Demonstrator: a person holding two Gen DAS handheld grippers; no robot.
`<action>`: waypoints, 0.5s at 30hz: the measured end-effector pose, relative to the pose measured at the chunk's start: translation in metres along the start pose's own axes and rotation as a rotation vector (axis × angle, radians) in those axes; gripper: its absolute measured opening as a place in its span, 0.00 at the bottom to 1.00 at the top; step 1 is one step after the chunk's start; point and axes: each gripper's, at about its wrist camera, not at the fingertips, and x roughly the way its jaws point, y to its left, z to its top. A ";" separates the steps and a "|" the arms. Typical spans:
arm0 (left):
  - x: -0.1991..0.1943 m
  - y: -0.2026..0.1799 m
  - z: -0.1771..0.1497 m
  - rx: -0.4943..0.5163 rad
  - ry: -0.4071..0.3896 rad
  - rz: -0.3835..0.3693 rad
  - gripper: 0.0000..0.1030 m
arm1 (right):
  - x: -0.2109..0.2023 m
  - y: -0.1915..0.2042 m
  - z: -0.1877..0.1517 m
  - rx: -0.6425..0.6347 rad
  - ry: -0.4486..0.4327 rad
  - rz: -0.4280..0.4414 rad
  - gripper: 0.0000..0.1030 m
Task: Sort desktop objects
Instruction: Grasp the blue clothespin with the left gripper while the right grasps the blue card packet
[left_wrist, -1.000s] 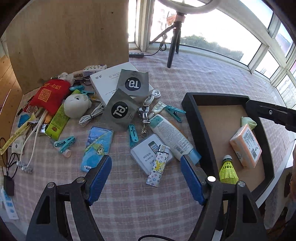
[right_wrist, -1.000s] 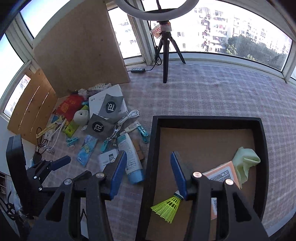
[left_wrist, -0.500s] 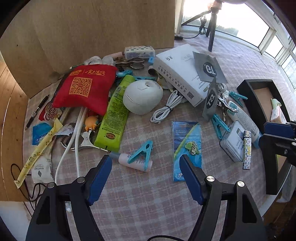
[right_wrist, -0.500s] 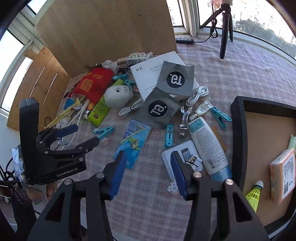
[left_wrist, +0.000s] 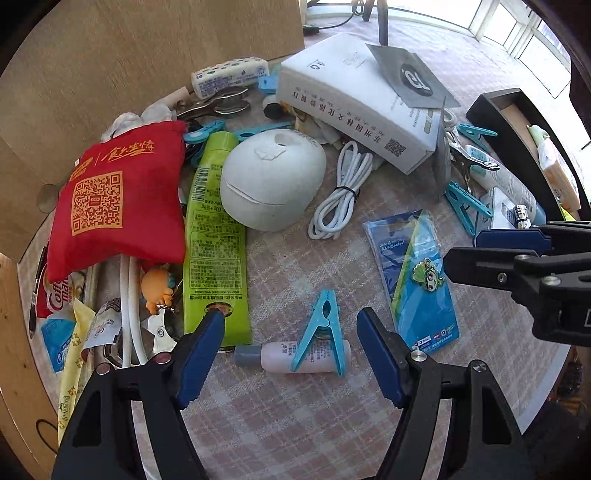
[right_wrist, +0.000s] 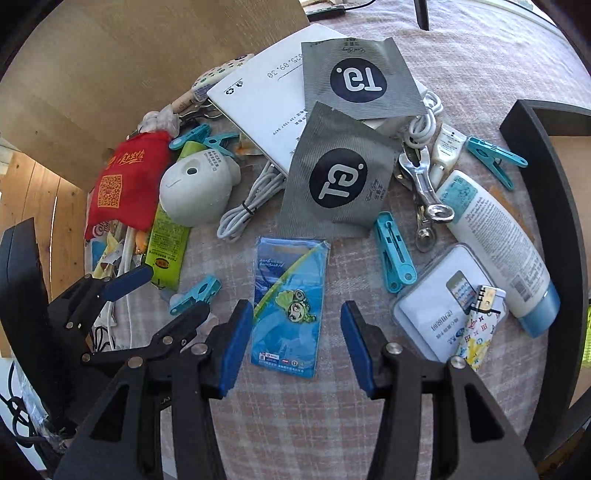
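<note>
Blue-padded and spread wide, the left gripper (left_wrist: 290, 352) points down over a teal clothespin (left_wrist: 320, 326) that lies across a small pale tube (left_wrist: 295, 356); its jaws are closing, both things lie between the pads, and neither pad touches them. Taking the white egg-shaped case (left_wrist: 271, 179) as the landmark: the clothespin and tube lie well in front of it, toward the camera; a green sachet (left_wrist: 214, 243) lies against its left side, with a red pouch (left_wrist: 118, 199) further left; a coiled white cable (left_wrist: 341, 195) lies just to its right; and a white box (left_wrist: 365, 99) sits behind and to the right, a grey packet (left_wrist: 413, 83) on top of it. A blue card with a cartoon pin (right_wrist: 290, 306) lies to the case's front right, and the right gripper (right_wrist: 295, 345) hangs over that card's near end, jaws parted, empty, one pad on either side and neither touching. Further right of the case lie a white lotion tube (right_wrist: 495, 240), a patterned lighter (right_wrist: 478, 326) on a white plastic case (right_wrist: 439, 306), and the black tray (right_wrist: 554, 206). Everything rests on a checked cloth (right_wrist: 332, 424).
</note>
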 end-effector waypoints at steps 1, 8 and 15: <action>0.002 -0.001 0.001 0.006 0.000 -0.007 0.67 | 0.004 0.001 0.003 0.008 0.002 -0.007 0.47; 0.017 -0.005 0.005 0.035 0.005 -0.013 0.57 | 0.024 0.013 0.012 0.029 0.007 -0.036 0.48; 0.022 -0.002 -0.002 0.032 -0.006 -0.025 0.43 | 0.034 0.029 0.016 0.001 -0.003 -0.104 0.49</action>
